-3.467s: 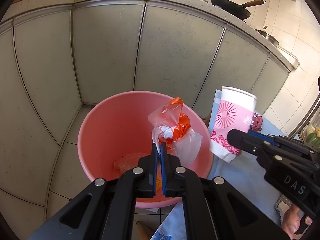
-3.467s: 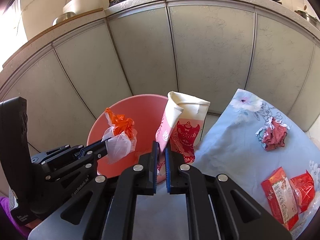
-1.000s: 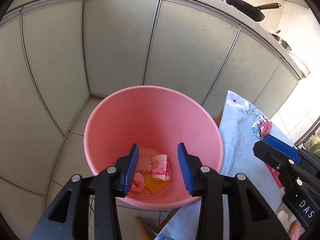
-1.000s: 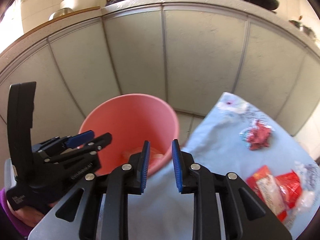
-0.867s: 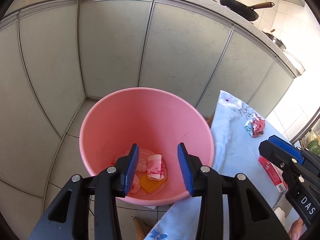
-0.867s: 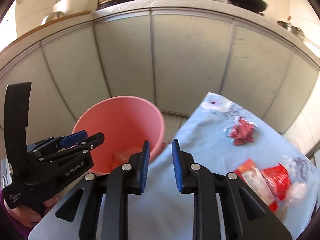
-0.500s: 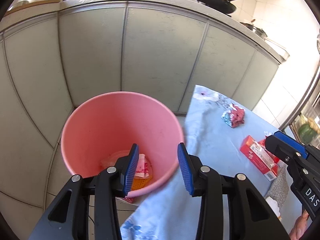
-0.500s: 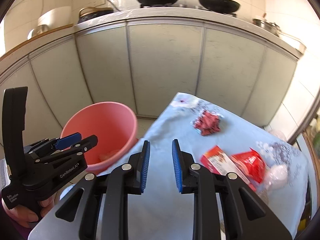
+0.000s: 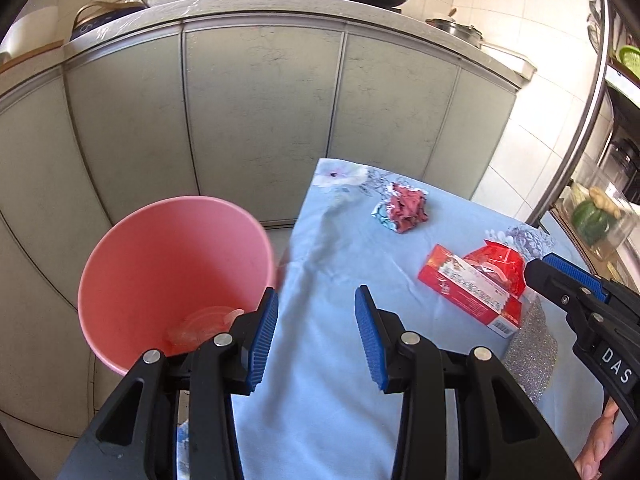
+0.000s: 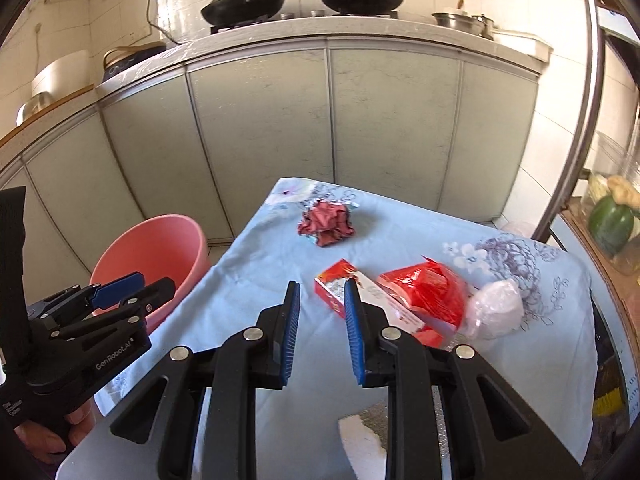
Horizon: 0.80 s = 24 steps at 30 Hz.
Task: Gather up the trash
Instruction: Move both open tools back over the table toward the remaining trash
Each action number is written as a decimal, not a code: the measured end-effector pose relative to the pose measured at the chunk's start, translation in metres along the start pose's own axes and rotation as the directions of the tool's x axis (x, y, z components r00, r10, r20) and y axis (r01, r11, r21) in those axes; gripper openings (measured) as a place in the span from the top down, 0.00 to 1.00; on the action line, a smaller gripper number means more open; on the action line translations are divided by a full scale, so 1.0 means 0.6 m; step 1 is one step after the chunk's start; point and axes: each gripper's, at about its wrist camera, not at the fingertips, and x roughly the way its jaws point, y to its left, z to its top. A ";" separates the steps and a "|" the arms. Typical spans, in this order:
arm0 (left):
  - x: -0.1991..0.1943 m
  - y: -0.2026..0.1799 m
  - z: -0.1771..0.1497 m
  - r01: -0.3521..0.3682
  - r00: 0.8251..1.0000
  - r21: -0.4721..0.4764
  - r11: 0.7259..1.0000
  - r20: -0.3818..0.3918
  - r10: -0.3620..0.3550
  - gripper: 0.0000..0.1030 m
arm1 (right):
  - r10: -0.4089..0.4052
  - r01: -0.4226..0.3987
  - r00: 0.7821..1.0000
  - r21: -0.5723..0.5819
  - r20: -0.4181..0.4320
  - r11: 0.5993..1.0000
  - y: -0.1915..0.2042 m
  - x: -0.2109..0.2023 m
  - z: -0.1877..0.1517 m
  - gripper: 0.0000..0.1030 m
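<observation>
Pink bin now holds the dropped cup and bag; both grippers, left and right, released and empty, have swung right toward the box on the table.

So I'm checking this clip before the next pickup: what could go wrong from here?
1. The red box lies against the red wrapper and the clear plastic wad; the open right gripper could snag or drag a neighbour.
2. The pink bucket stands below the table edge, so a piece released early may land on the floor.
3. The blue tablecloth is wrinkled; fingers could catch it.
</observation>
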 end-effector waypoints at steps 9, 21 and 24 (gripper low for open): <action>-0.004 -0.068 -0.004 0.025 1.000 0.088 0.996 -0.004 -0.025 0.62 | -0.043 0.042 0.999 0.073 0.005 0.996 -0.064 -0.014 -0.020 0.78; -0.013 -0.128 -0.023 0.204 0.979 0.209 0.956 -0.051 -0.198 0.62 | -0.104 0.108 0.994 0.159 -0.035 0.981 -0.154 -0.032 -0.072 0.78; -0.019 -0.143 -0.038 0.276 0.961 0.268 0.923 -0.086 -0.262 0.62 | -0.124 0.132 0.991 0.173 -0.054 0.976 -0.175 -0.040 -0.089 0.78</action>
